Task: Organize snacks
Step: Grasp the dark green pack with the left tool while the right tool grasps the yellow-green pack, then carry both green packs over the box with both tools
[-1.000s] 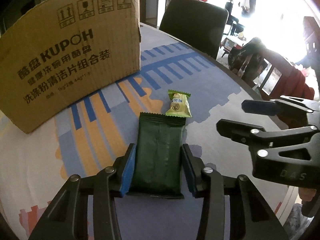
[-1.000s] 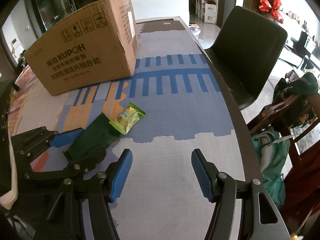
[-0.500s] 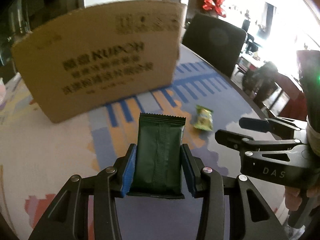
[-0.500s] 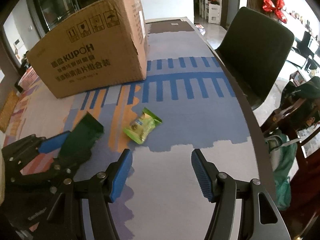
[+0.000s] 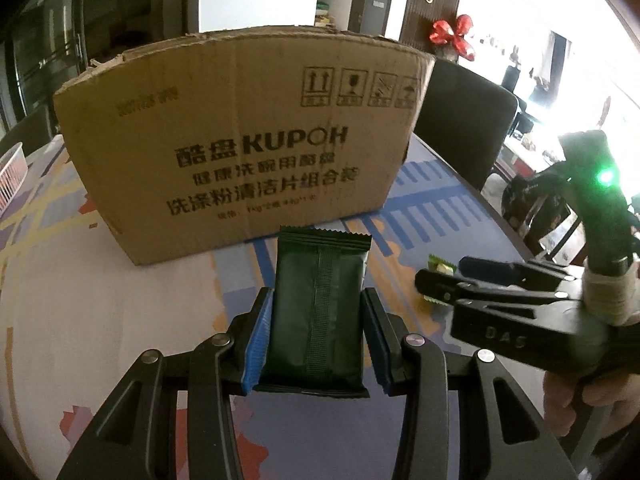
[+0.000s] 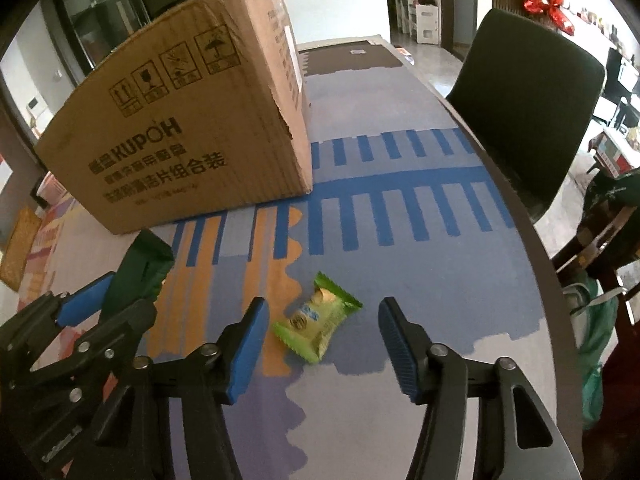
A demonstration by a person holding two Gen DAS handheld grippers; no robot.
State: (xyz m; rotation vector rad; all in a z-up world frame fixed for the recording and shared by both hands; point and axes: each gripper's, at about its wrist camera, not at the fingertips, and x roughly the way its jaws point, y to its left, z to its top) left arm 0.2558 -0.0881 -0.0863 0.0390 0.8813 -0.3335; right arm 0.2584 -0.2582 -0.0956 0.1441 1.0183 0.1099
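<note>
My left gripper (image 5: 316, 332) is shut on a dark green snack packet (image 5: 318, 308) and holds it above the table, facing the brown KUPOH cardboard box (image 5: 248, 148). The packet (image 6: 142, 270) and left gripper (image 6: 86, 312) also show at the left of the right wrist view. My right gripper (image 6: 324, 340) is open, low over the table, with a small light green snack packet (image 6: 316, 320) lying between its fingers. That packet (image 5: 440, 270) peeks out behind the right gripper (image 5: 452, 280) in the left wrist view.
The box (image 6: 188, 140) stands on the patterned tablecloth (image 6: 400, 208) at the back left. A dark chair (image 6: 528, 100) stands at the table's right edge. A pink basket (image 5: 12, 172) sits far left. Bags hang on a chair at the right (image 6: 596, 320).
My left gripper has lifted the dark green packet and turned left toward the box. My right gripper has moved forward so the light green packet now lies between its fingers.
</note>
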